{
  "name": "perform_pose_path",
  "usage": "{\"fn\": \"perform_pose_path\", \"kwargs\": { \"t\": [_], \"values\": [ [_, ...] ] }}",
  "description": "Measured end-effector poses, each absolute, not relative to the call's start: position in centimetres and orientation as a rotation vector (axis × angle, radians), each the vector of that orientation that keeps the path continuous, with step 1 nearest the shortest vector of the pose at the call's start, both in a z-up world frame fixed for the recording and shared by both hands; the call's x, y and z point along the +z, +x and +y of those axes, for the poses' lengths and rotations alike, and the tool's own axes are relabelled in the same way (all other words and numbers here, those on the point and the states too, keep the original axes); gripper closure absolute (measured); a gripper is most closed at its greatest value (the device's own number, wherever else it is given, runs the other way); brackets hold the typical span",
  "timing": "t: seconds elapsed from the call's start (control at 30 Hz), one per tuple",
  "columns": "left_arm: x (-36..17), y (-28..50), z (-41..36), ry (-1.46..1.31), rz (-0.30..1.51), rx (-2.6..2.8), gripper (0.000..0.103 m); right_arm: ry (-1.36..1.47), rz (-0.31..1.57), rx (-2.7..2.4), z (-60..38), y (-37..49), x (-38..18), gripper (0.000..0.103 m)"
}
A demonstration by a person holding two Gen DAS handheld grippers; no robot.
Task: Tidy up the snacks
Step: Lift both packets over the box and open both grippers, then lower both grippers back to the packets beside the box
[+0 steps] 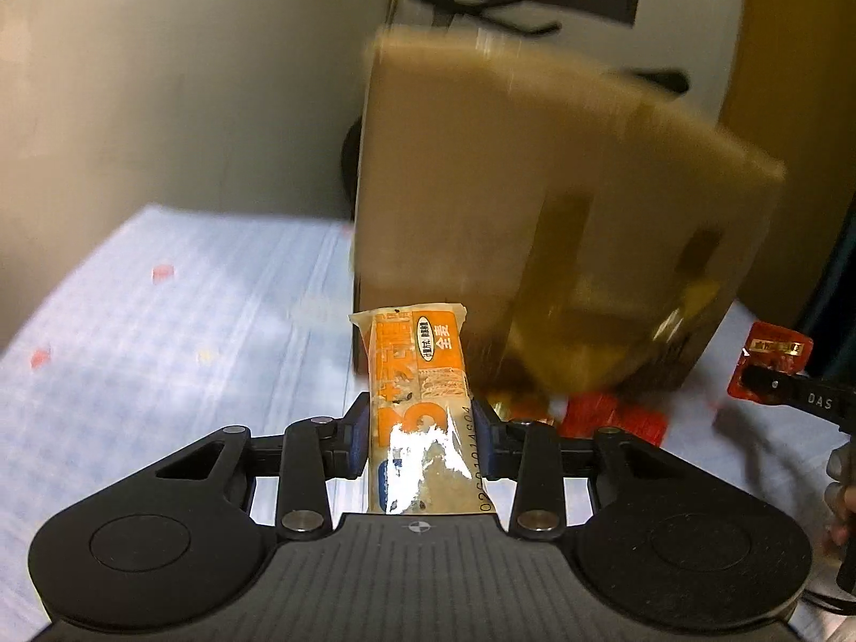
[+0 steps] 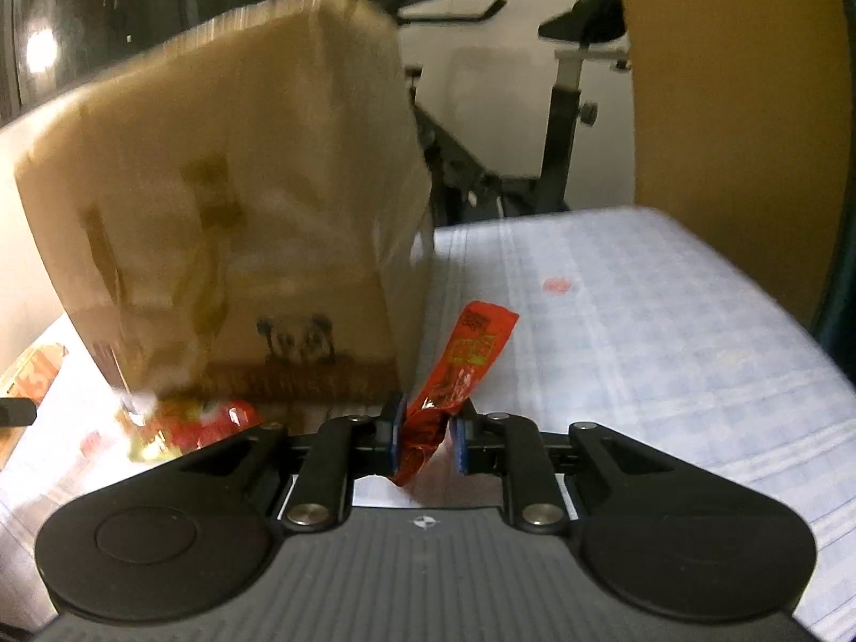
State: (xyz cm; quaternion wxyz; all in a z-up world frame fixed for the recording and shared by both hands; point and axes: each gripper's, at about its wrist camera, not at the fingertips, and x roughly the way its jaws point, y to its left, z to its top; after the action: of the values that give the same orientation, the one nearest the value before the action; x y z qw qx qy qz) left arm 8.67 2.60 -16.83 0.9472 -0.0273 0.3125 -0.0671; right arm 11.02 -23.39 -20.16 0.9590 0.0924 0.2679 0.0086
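Your left gripper (image 1: pixel 421 436) is clamped on an orange and beige snack bar (image 1: pixel 422 412), its blue pads pressing the two long sides of the wrapper. The bar's long axis runs straight ahead along the fingers, so its crimped far end points away from you toward the foot of the cardboard box (image 1: pixel 535 203), and its near end reaches back to the gripper body. The printed face is turned up toward the camera, with a glare patch on the clear part of the wrapper.

Your right gripper (image 2: pixel 425 436) is closed tight on a red snack packet (image 2: pixel 460 369). The jaws pinch the crumpled lower end, which is bunched and twisted between the pads. From there the packet's long axis rises forward and leans to the right, with the flat sealed end as its highest, farthest point, just beside the near right corner of the box.

Both snacks are held up off the blue checked tablecloth (image 2: pixel 642 321). The box stands on the cloth directly ahead of both grippers and looks blurred in both views. More red and yellow packets (image 1: pixel 615 417) lie on the cloth at its base, between the two grippers. From the left wrist view you can see the right gripper's fingertip at the far right edge with the red packet in it.
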Motion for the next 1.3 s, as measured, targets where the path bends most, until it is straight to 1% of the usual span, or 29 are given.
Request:
{"fn": "perform_pose_path", "kwargs": {
  "t": [0.27, 0.37, 0.43, 0.5, 0.6, 0.8, 1.03, 1.07, 1.1, 1.13, 1.17, 1.2, 1.3],
  "values": [
    [-8.3, 9.5, 1.9, -0.049, 0.415, -0.217, 0.063, 0.139, 0.271, 0.056, -24.6, 10.9, -9.7, 0.084],
    [-5.9, 10.7, 1.1, -0.046, 0.356, -0.242, 0.063, 0.086, 0.217, 0.121, -23.2, 12.3, -6.8, 0.084],
    [-4.7, 11.9, 0.4, -0.037, 0.330, -0.251, 0.063, 0.070, 0.214, 0.174, -21.9, 13.7, -5.6, 0.084],
    [-3.8, 13.6, -0.5, -0.035, 0.328, -0.269, 0.063, 0.054, 0.217, 0.235, -20.2, 15.6, -4.7, 0.084],
    [-3.2, 16.7, -1.1, -0.064, 0.372, -0.265, 0.063, -0.001, 0.246, 0.308, -16.7, 19.2, -4.1, 0.084],
    [-3.9, 21.3, -0.9, -0.094, 0.451, -0.206, 0.063, -0.018, 0.347, 0.381, -11.6, 25.8, -4.3, 0.084],
    [-4.6, 23.4, 0.3, -0.091, 0.506, -0.205, 0.063, -0.069, 0.442, 0.396, -9.3, 28.3, -6.0, 0.083],
    [-4.8, 23.6, 0.5, -0.095, 0.516, -0.209, 0.062, -0.071, 0.445, 0.398, -9.4, 28.2, -6.3, 0.082],
    [-4.9, 24.0, 0.8, -0.096, 0.518, -0.214, 0.061, -0.074, 0.448, 0.404, -9.4, 28.2, -6.4, 0.072],
    [-5.0, 23.8, 0.9, -0.091, 0.513, -0.214, 0.060, -0.079, 0.447, 0.407, -9.6, 27.9, -6.5, 0.067],
    [-5.0, 23.3, 1.1, -0.082, 0.507, -0.210, 0.053, -0.090, 0.437, 0.405, -9.7, 27.6, -6.5, 0.057],
    [-5.0, 23.0, 1.2, -0.073, 0.502, -0.203, 0.050, -0.100, 0.425, 0.400, -9.8, 27.1, -6.5, 0.053],
    [-4.4, 22.2, 1.2, -0.056, 0.491, -0.195, 0.050, -0.111, 0.413, 0.395, -10.1, 26.1, -6.5, 0.053]
  ]
}}
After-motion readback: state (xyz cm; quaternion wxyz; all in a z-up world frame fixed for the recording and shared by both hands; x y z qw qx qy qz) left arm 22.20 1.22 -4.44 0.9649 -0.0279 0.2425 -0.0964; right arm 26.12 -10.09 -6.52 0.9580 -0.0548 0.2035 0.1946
